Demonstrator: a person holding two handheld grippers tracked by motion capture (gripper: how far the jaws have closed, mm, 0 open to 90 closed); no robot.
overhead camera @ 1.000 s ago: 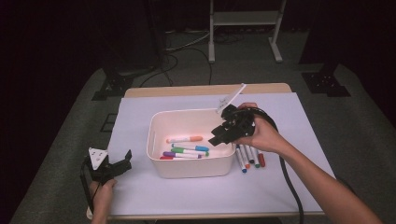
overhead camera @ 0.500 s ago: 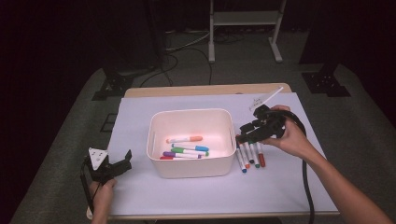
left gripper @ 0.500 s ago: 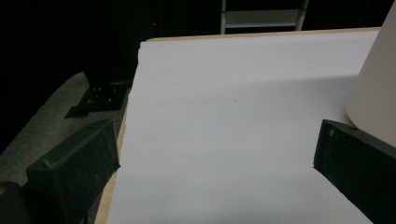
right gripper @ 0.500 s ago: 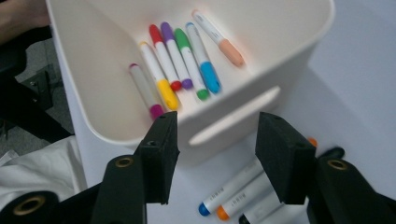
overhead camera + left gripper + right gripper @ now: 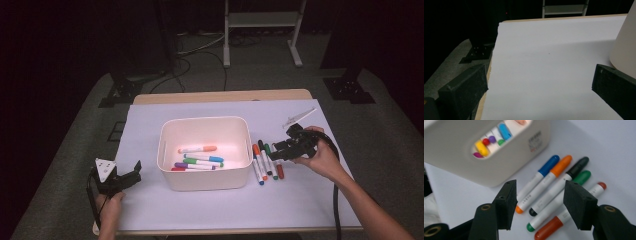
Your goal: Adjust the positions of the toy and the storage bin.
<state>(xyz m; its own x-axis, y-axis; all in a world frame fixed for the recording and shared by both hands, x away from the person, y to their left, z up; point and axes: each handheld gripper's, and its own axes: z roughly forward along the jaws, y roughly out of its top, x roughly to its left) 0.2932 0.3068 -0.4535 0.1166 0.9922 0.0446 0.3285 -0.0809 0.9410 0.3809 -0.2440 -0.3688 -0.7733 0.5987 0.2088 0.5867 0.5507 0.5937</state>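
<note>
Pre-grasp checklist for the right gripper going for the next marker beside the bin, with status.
1. Right gripper jaws apart, nothing between the pads, having just been opening: ok.
2. Five loose markers lie side by side on the white sheet, right of the bin: ok.
3. Black-capped marker centred between the jaws: ok.
4. Neighbouring markers touch it, room for the pads: not ok.
5. Bin has space, a few markers inside: ok.
6. Left gripper open, resting away from the bin: ok.
</note>
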